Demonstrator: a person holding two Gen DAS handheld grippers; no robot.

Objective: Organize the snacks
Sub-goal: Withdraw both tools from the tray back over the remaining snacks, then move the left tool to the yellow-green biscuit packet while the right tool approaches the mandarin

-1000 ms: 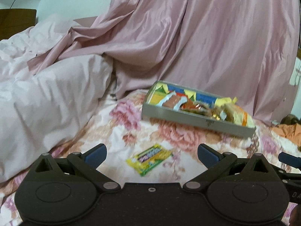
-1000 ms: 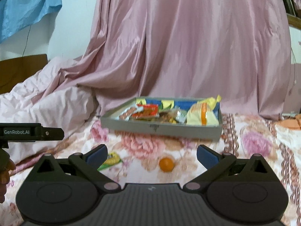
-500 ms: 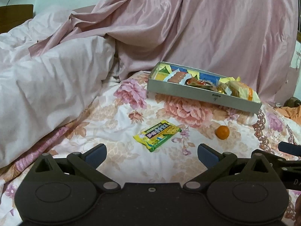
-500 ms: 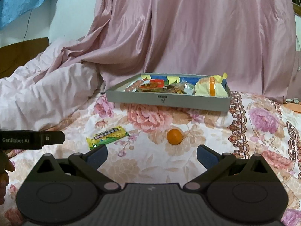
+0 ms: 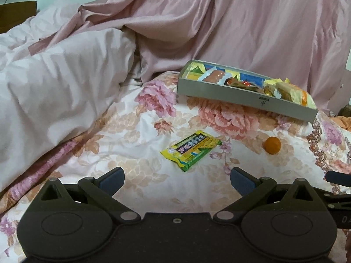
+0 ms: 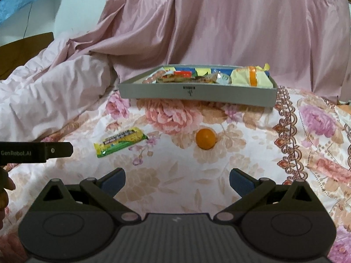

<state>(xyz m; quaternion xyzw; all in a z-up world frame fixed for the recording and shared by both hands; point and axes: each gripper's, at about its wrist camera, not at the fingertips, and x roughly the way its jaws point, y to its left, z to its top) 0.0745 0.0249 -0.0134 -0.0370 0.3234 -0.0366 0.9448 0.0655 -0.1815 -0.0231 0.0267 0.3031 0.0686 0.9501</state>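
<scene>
A yellow-green snack bar (image 5: 191,149) (image 6: 120,141) lies flat on the floral bedspread. To its right sits a small orange fruit (image 5: 271,145) (image 6: 205,138). Behind both stands a grey shallow box (image 5: 245,99) (image 6: 197,92) filled with several wrapped snacks. My left gripper (image 5: 176,180) is open, hovering just short of the snack bar, with nothing between its fingers. My right gripper (image 6: 177,179) is open too, with the orange ahead of it, slightly right of its centre line.
A pale pink duvet (image 5: 54,92) is heaped on the left. A pink satin cloth (image 5: 252,22) hangs behind the box. The left gripper's body (image 6: 37,152) juts in at the left of the right wrist view, with a hand (image 6: 4,188) below it.
Both grippers have risen and tipped downward, so more bedspread shows, with the snack bar and orange now well ahead of the fingers. Both stay open. Nothing on the bed has moved.
</scene>
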